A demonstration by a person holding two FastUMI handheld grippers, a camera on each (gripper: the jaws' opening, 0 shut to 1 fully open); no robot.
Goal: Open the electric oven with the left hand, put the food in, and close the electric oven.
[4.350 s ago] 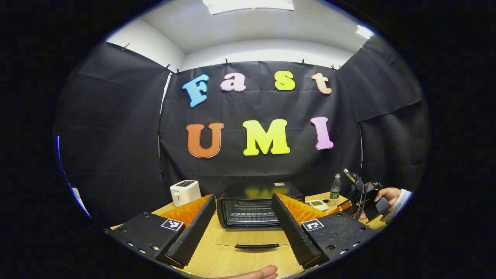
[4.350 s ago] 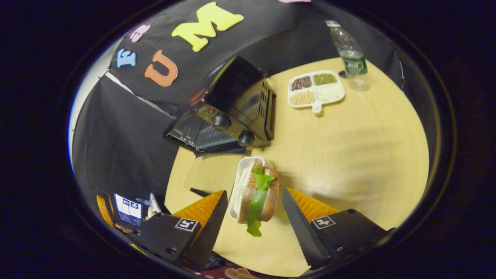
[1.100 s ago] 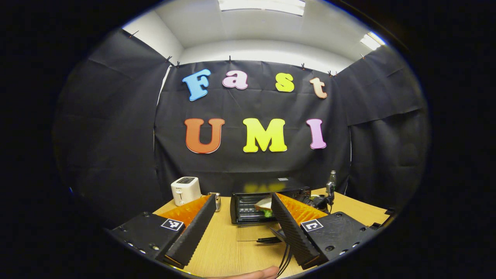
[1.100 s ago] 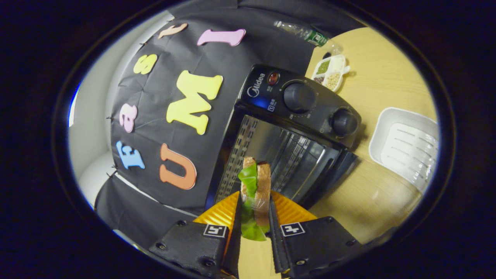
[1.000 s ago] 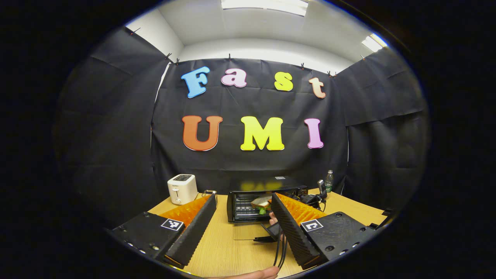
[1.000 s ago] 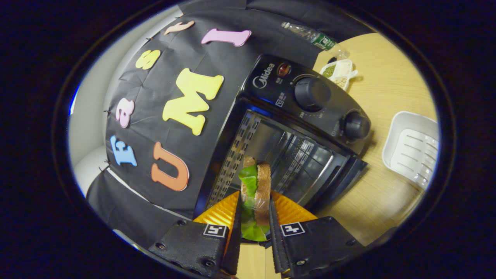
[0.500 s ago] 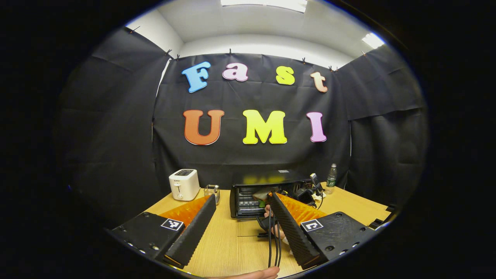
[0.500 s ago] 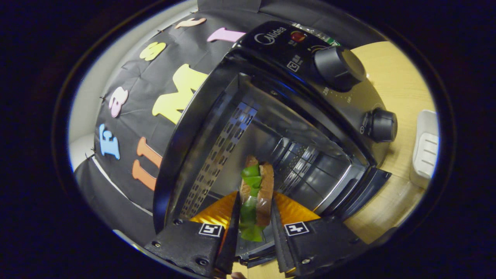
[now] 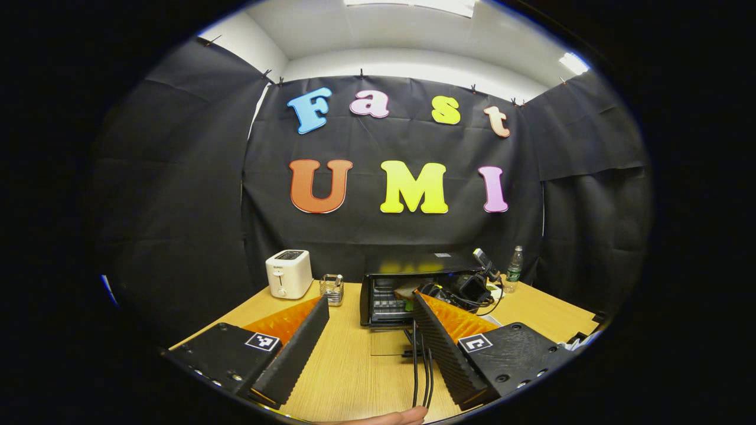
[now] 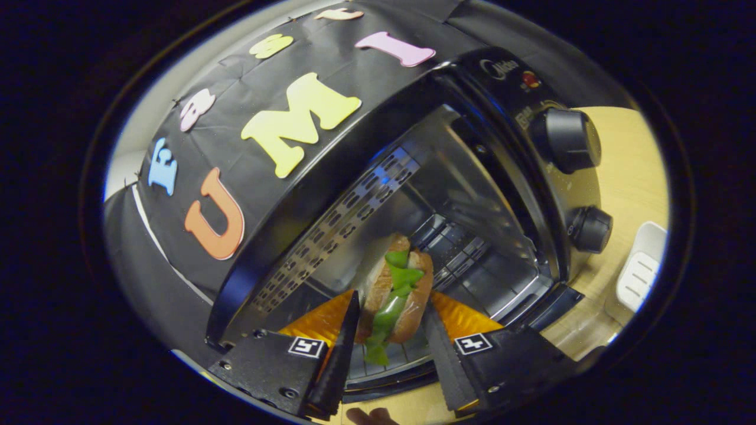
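Observation:
In the right gripper view the sandwich (image 10: 394, 292), brown bread with green lettuce, sits inside the cavity of the black electric oven (image 10: 472, 118), over the wire rack. My right gripper (image 10: 390, 301) reaches into the oven mouth with its fingers spread, the sandwich loose between them. In the left gripper view the oven (image 9: 413, 273) stands at the back of the table with its glass door (image 9: 390, 345) folded down flat. The sandwich (image 9: 406, 291) shows at the oven's opening, next to the right gripper (image 9: 466, 288) and its cables. My left gripper (image 9: 369, 301) hangs well back from the oven, open, holding nothing.
A white toaster (image 9: 287, 273) and a small glass holder (image 9: 333, 288) stand left of the oven, a water bottle (image 9: 514, 268) to its right. A white tray (image 10: 641, 274) lies on the wooden table (image 9: 354, 378) beside the oven's two knobs (image 10: 564, 140).
My right gripper carried the sandwich from the oven mouth deeper into the cavity, and its fingers have now spread apart. My left gripper drew back slightly from the oven.

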